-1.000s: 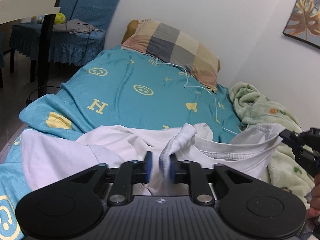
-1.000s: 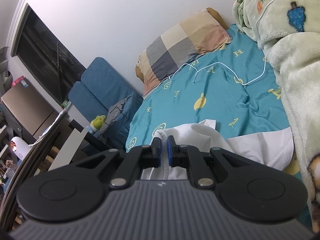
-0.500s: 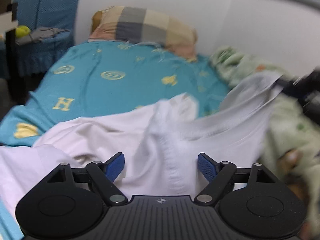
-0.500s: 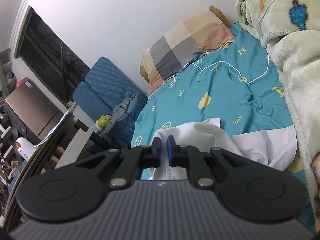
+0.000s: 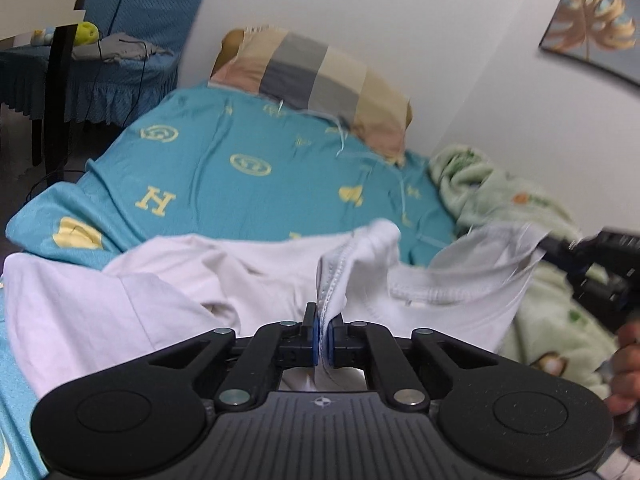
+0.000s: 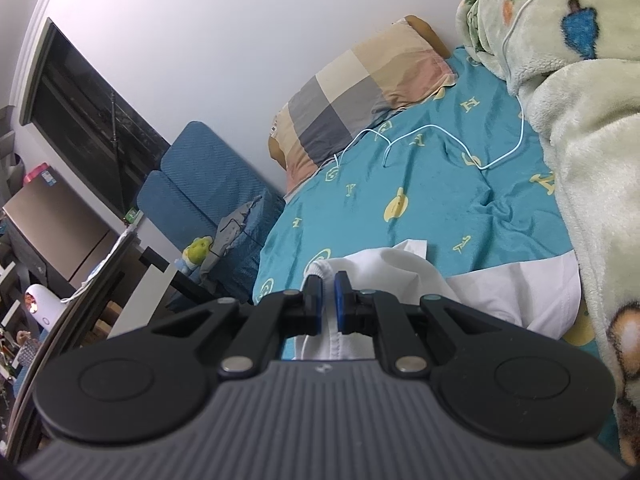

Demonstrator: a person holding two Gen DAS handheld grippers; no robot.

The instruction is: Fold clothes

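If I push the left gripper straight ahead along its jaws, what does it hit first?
The left gripper is already shut on a seam of the white shirt, so it would first push into the bunched fabric just ahead. Beyond that lies the teal bedsheet; depth is hard to judge.

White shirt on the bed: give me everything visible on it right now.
The white shirt is thin, soft-looking knit, rumpled and unfolded across the near end of the teal sheet. A stitched hem or seam edge stands bunched up in the left gripper, whose jaws are shut on it. The right gripper pinches another edge, holding that corner raised beside the green fleece blanket. The ribbed neckline sags between the two grips.
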